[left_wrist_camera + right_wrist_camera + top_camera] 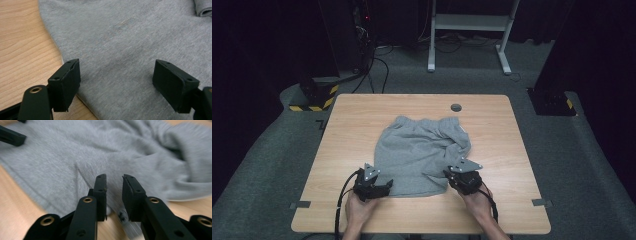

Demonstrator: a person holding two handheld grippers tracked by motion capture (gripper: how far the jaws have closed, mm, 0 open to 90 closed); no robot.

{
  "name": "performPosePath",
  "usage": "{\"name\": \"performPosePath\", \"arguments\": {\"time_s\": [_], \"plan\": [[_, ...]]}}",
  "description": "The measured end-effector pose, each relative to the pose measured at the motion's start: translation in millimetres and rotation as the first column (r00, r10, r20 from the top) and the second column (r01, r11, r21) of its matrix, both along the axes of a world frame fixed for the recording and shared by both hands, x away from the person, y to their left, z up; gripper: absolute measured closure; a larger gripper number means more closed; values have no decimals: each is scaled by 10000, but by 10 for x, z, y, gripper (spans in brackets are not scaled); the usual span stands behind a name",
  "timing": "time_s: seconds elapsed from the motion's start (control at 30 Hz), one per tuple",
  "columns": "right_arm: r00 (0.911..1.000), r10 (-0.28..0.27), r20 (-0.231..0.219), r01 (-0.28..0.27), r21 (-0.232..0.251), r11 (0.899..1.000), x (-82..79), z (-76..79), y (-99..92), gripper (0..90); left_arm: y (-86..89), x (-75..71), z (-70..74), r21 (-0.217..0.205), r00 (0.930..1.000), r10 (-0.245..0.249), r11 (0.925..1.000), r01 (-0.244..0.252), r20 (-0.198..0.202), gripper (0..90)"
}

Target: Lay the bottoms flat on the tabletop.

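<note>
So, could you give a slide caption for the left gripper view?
Left gripper, jaws wide open, above the edge of grey shorts on a wooden table.

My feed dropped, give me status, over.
Left gripper open over grey shorts' near hem. Right gripper jaws apart, gripping nothing, at shorts' edge. Nothing in the way.

No lettering, label, brand or number can be read anywhere in this scene; the only sign is yellow-and-black hazard striping point(314, 101) on a stand's base, upper left of the high view.
</note>
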State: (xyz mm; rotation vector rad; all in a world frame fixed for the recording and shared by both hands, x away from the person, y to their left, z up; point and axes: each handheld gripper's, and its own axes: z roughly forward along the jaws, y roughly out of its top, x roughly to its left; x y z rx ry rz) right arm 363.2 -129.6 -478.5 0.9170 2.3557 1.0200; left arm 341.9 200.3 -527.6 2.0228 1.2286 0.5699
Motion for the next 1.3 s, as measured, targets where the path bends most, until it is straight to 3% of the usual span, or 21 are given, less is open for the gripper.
{"name": "performPosePath", "arguments": {"time_s": [0.27, 0.43, 0.53, 0.67, 0.9, 1.03, 1.17, 1.23, 1.3], "plan": [[9922, -62, -1243, -6, -546, 9985, 364, -310, 265, 768, 47, 33, -1, -1, 10000, -55, 10000, 55, 8, 231], [9893, 42, -1460, -120, -522, 9986, 528, -307, 388, 752, 188, 98, -2, 72, 9998, 183, 9998, -183, 81, 232], [9886, 84, -1501, -150, -433, 9989, 627, -313, 475, 684, 251, 107, -3, 98, 9988, 481, 9988, -482, 109, 232], [9887, 263, -1475, -326, -401, 9987, 620, -295, 522, 609, 264, 108, -2, 82, 9985, 540, 9985, -541, 81, 232], [9953, 240, -943, -268, -286, 9992, 454, -165, 316, 614, 262, 107, -3, 90, 9984, 548, 9985, -549, 100, 233], [9936, -139, -1121, 118, -190, 9997, 497, -184, 217, 611, 261, 107, -3, 88, 9984, 556, 9984, -557, 105, 234], [9907, -364, -1311, 325, -321, 9990, 548, -256, 237, 601, 260, 106, -3, 83, 9984, 562, 9984, -563, 106, 234], [9882, -388, -1481, 309, -548, 9980, 575, -307, 257, 632, 260, 105, -3, 85, 9984, 563, 9984, -564, 101, 235], [9863, -304, -1623, 261, -289, 9992, 589, -324, 247, 717, 260, 105, -3, 85, 9984, 563, 9984, -564, 101, 235]]}}
